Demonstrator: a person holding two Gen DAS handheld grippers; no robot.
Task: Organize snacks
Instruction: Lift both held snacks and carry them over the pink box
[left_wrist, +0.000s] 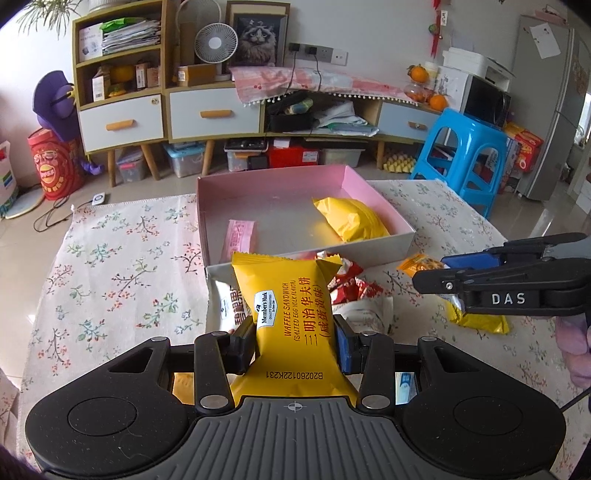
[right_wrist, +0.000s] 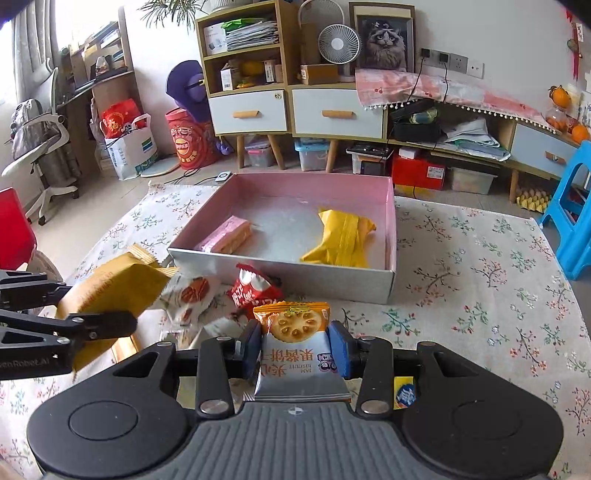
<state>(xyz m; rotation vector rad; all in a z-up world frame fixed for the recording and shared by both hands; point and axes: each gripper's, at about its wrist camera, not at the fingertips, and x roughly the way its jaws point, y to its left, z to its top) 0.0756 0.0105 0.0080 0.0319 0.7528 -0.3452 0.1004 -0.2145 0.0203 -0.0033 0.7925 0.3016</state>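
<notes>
Waffle sandwich packet (left_wrist: 295, 314) was clamped across its lower half in the left gripper (left_wrist: 295, 345), jaws part-closed with both pads pressing its sides; it stood upright, lifted clear of the loose pile. Jam biscuit packet (right_wrist: 295, 347) sat likewise in the right gripper (right_wrist: 295, 345), jaws narrower, pinching its sides, printed face up. Judged: both were held high so they could pass over the near wall of the pink box (left_wrist: 376, 199), which lay at 12 o'clock from each gripper on the floral cloth (left_wrist: 122, 258) covering the surface. Already inside the box: a pink wafer bar (left_wrist: 238, 240) toward 10 o'clock, a yellow packet (left_wrist: 351, 218) toward 2 o'clock. Still outside, against the box's near wall: a red packet (right_wrist: 255, 290) and a white biscuit packet (right_wrist: 192, 295). Sorting judged partly done.
</notes>
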